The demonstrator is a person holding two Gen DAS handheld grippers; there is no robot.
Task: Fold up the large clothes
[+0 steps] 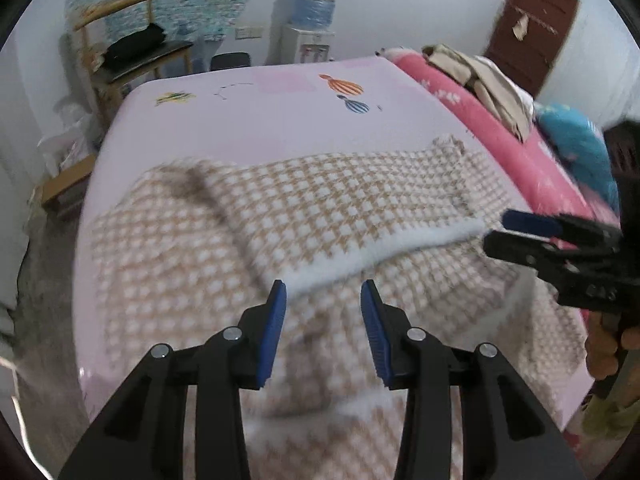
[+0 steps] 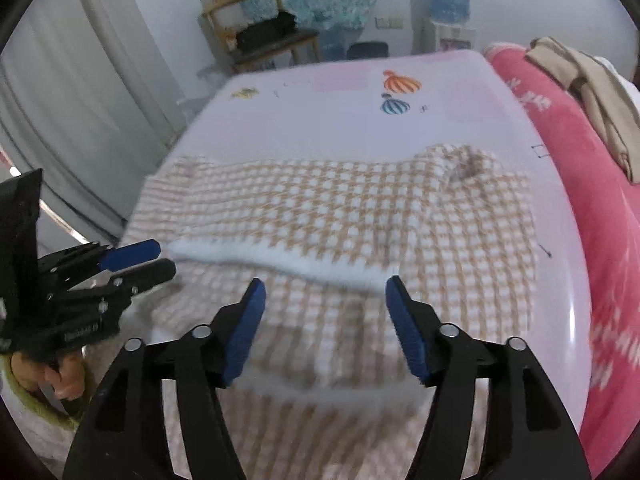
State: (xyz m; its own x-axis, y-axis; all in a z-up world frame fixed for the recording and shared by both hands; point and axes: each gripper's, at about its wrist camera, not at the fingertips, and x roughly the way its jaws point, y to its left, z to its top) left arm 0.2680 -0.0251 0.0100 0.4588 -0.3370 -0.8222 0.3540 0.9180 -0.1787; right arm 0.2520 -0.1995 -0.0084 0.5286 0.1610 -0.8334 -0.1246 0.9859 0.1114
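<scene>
A large tan-and-white checked garment (image 1: 320,216) lies spread on the pale pink bed sheet (image 1: 256,120). One part is folded over, and its white hem band (image 1: 384,248) runs across the middle. My left gripper (image 1: 323,292) is open and empty, just above the garment near that hem. My right gripper (image 2: 325,286) is open and empty above the same garment (image 2: 340,216), near its white hem (image 2: 280,260). The right gripper also shows at the right edge of the left wrist view (image 1: 516,232), and the left gripper shows at the left edge of the right wrist view (image 2: 148,260).
A pink quilt (image 1: 500,128) with beige clothes (image 1: 480,76) and a blue pillow (image 1: 576,140) lies along the bed's right side. A wooden chair (image 1: 132,52) and a water dispenser (image 1: 312,24) stand by the far wall. A brown door (image 1: 532,28) is at the back right.
</scene>
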